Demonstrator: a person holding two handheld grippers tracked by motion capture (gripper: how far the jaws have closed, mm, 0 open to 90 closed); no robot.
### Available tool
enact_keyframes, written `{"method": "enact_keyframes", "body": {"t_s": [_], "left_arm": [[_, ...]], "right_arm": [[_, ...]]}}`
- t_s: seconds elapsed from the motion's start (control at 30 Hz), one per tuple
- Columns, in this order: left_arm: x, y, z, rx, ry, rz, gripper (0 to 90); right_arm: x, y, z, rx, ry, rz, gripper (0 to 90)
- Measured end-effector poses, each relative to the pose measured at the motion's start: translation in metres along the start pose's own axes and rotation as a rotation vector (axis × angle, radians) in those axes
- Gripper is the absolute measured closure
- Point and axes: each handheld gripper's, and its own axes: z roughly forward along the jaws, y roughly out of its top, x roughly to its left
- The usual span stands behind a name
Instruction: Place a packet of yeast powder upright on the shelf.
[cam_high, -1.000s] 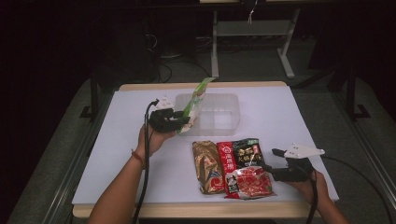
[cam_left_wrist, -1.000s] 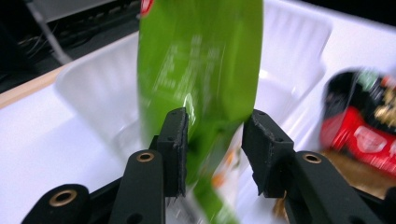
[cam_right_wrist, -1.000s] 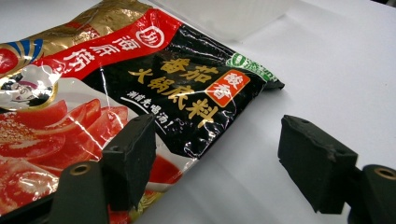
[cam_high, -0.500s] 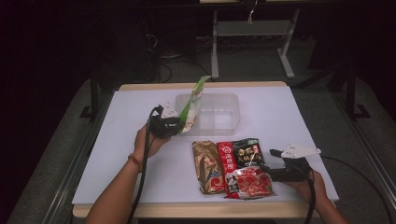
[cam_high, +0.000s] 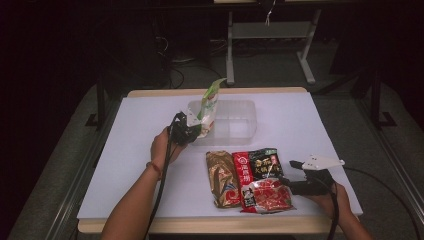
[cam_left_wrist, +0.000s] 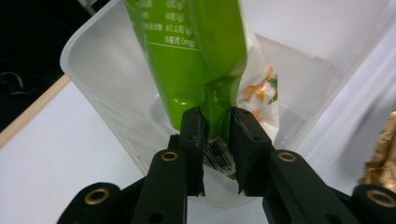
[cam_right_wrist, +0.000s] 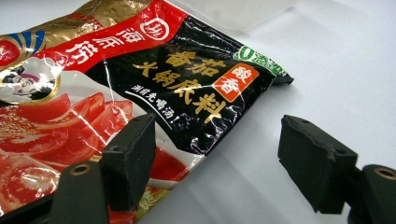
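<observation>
Standing in the tub's (cam_high: 235, 120) left end, the pouch (cam_high: 208, 107); lying nearer on the table (cam_high: 125, 150), three packets (cam_high: 250, 177) side by side.

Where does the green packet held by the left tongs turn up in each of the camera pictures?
High view: the green packet stands upright at the left end of the clear plastic box, pinched by the left tongs.
Left gripper view: it hangs top centre, its lower edge clamped between the jaws.
Right gripper view: not in it.
Shared landmark: the clear plastic box, behind the packet.
</observation>
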Motion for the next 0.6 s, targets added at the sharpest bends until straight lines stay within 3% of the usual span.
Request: {"method": "enact_keyframes", "body": {"t_s": [0.13, 0.23, 0.33, 0.4, 0.43, 0.53, 0.6], "left_arm": [[0.002, -0.002, -0.001, -0.008, -0.023, -0.022, 74.4], [0.005, -0.007, -0.005, -0.038, -0.056, -0.065, 73.5], [0.003, -0.01, -0.011, -0.066, -0.057, -0.069, 70.7], [0.002, -0.012, -0.017, -0.09, -0.082, -0.087, 69.0], [0.001, -0.014, -0.02, -0.09, -0.101, -0.077, 69.3], [-0.005, -0.019, -0.022, -0.068, -0.103, -0.037, 73.2], [-0.005, -0.023, -0.025, -0.094, -0.098, -0.061, 73.3]], "right_arm": [[0.001, 0.0, -0.001, -0.001, 0.0, 0.0, 27.5], [0.0, -0.001, -0.001, 0.0, -0.001, 0.002, 27.5], [-0.001, -0.001, -0.002, 0.001, -0.001, 0.006, 27.5], [-0.001, -0.001, -0.002, -0.001, -0.004, 0.003, 27.5], [-0.001, -0.001, -0.003, -0.004, -0.005, 0.005, 27.4], [0.0, -0.001, -0.003, -0.002, -0.007, 0.005, 27.5], [0.0, -0.001, -0.003, -0.003, -0.008, 0.004, 27.5]]}}
